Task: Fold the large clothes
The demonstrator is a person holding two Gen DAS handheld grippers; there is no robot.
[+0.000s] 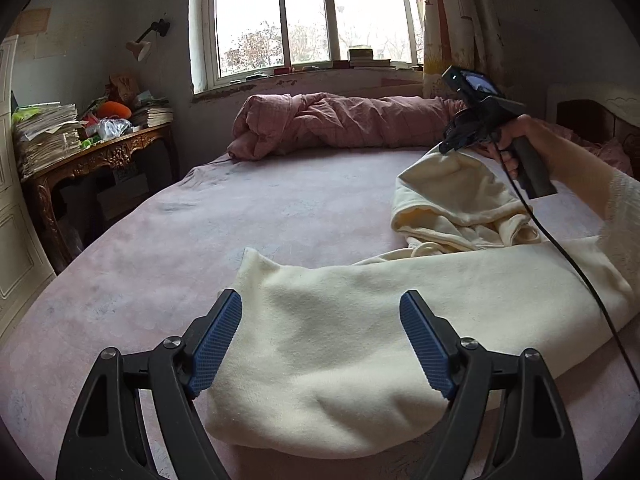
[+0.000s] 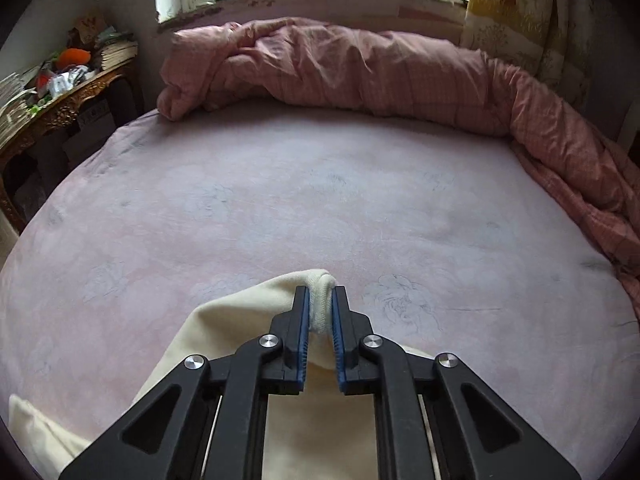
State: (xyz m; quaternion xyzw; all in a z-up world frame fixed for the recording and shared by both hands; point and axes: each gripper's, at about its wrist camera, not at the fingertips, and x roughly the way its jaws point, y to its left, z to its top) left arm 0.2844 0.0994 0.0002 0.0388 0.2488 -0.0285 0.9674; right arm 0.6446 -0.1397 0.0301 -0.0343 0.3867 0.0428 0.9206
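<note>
A cream hooded sweatshirt (image 1: 340,344) lies folded on the pink bed sheet (image 1: 248,216). My left gripper (image 1: 320,312) is open and hovers over its near end, holding nothing. My right gripper (image 2: 321,304) is shut on a bunched edge of the cream sweatshirt (image 2: 322,300) and lifts it above the sheet (image 2: 320,200). In the left wrist view the right gripper (image 1: 448,146) is held up at the right, with the hood (image 1: 452,200) hanging from it.
A rolled pink quilt (image 1: 340,124) (image 2: 360,76) runs along the far side of the bed under the window (image 1: 304,16) and down the right side. A carved wooden table (image 1: 100,160) piled with papers stands at the left. A black cable (image 1: 560,248) crosses the sweatshirt.
</note>
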